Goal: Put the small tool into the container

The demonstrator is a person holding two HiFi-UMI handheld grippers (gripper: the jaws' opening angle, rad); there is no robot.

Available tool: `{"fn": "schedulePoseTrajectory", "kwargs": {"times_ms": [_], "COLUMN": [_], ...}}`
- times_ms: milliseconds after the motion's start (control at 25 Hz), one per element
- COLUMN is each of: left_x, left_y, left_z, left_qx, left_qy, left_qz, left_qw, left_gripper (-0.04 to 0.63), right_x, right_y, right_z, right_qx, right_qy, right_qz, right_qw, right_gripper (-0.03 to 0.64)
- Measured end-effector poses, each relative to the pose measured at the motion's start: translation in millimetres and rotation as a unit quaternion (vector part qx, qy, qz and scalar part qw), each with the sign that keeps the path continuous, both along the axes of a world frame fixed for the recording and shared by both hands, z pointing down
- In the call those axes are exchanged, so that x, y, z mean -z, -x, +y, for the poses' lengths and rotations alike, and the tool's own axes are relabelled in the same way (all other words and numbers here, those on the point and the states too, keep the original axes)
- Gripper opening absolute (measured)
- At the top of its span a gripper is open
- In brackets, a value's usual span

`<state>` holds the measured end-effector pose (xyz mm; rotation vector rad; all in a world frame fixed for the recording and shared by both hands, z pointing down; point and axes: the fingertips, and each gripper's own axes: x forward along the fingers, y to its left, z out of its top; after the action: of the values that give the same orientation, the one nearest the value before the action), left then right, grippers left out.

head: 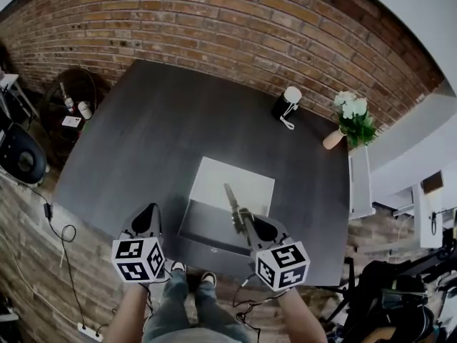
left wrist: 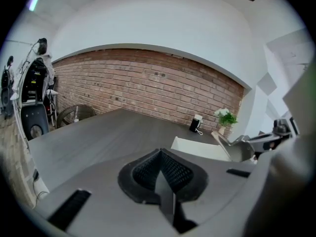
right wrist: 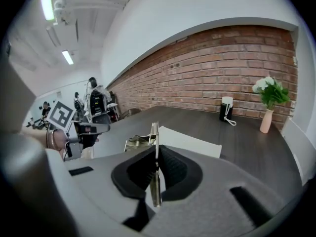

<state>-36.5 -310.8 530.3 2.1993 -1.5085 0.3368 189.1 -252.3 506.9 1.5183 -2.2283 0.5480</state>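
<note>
This looks like a loft-style office or lab workspace: an exposed brick wall runs behind a dark desk bearing a vase of white flowers; cables trail over the wood floor. Strip lights line the ceiling; equipment stands along one side.

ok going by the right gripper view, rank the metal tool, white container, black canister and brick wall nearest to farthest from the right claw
1. metal tool, clamped in the right claw itself
2. white container, just ahead, centre
3. black canister, far off, to the right
4. brick wall, behind the canister
</note>
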Motion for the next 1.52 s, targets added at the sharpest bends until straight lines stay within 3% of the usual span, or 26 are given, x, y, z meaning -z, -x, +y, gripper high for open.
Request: {"fn": "schedulePoseTrajectory", "kwargs": {"times_ms": [160, 360, 600, 960, 1520], "left_x": [-15.6, -27.1, -36.8, -49.6, -59.0], "left_y": [18.0, 35.7, 47.4, 61.1, 56.4], "left_z": [6.6, 16.4, 24.6, 27.6, 19.3], "left_qx": [0.03, 0.052, 0.064, 0.077, 0.068], "left_qy": [0.013, 0.019, 0.023, 0.034, 0.039], "left_qz": [0.001, 0.008, 0.013, 0.007, -0.001], "left_qw": [0.9995, 0.9984, 0.9976, 0.9965, 0.9969], "left_gripper": [-0.006, -0.006, -0.006, -0.006, -0.006], "right_x": [-16.1, -38.2, -65.0, -92.9, -118.5], "right_y": [21.3, 42.9, 54.5, 56.3, 42.3], "right_z": [0.9, 8.0, 12.3, 1.2, -15.2], "right_qx": [0.077, 0.17, 0.23, 0.231, 0.192], "right_qy": [0.018, 0.04, 0.072, 0.072, 0.058], "right_qz": [0.026, 0.058, 0.103, 0.215, 0.289], "right_qw": [0.997, 0.983, 0.965, 0.946, 0.936], "right_gripper": [0.006, 0.006, 0.006, 0.006, 0.006]}}
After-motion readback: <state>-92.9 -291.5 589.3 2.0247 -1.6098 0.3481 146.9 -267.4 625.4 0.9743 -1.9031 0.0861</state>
